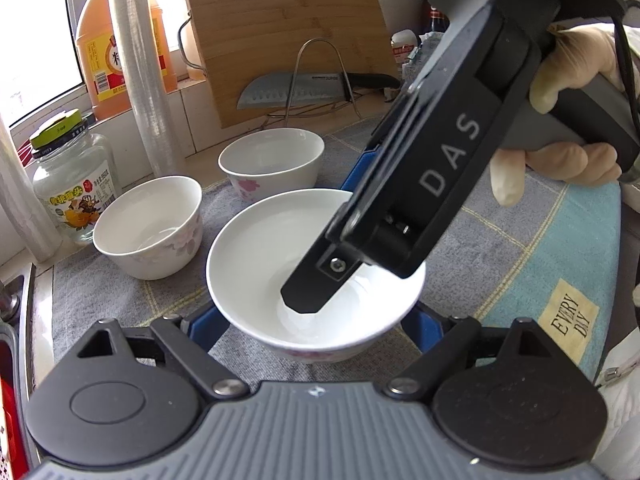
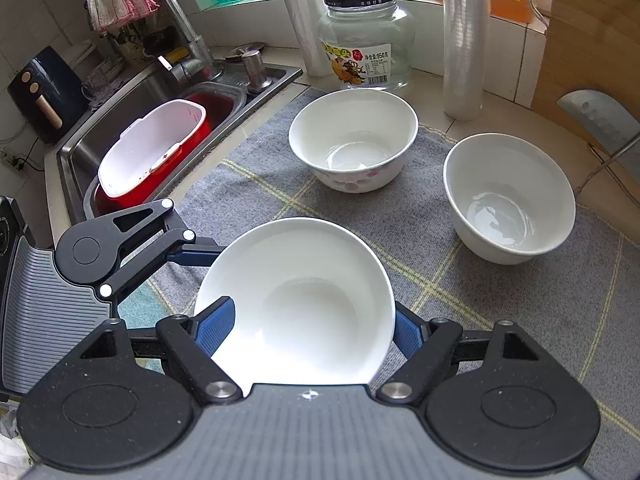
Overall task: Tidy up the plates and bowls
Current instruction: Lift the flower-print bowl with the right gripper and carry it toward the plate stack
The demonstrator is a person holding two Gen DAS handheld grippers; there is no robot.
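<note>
My right gripper [image 2: 308, 330] is clenched across the rim of the near bowl [image 2: 296, 300]: one blue pad sits inside the wall, the other outside. My left gripper [image 1: 312, 332] is spread wide, its blue fingers [image 1: 202, 330] flanking this bowl without clearly touching it. The bowl sits on the grey checked cloth [image 2: 520, 312], towards its near edge. Two more bowls stand apart from it towards the cloth's far edge, the left bowl [image 2: 354, 140] just before the glass jar [image 2: 366, 42] and the right bowl [image 2: 508, 198] beside the cling-film roll [image 2: 466, 40].
</note>
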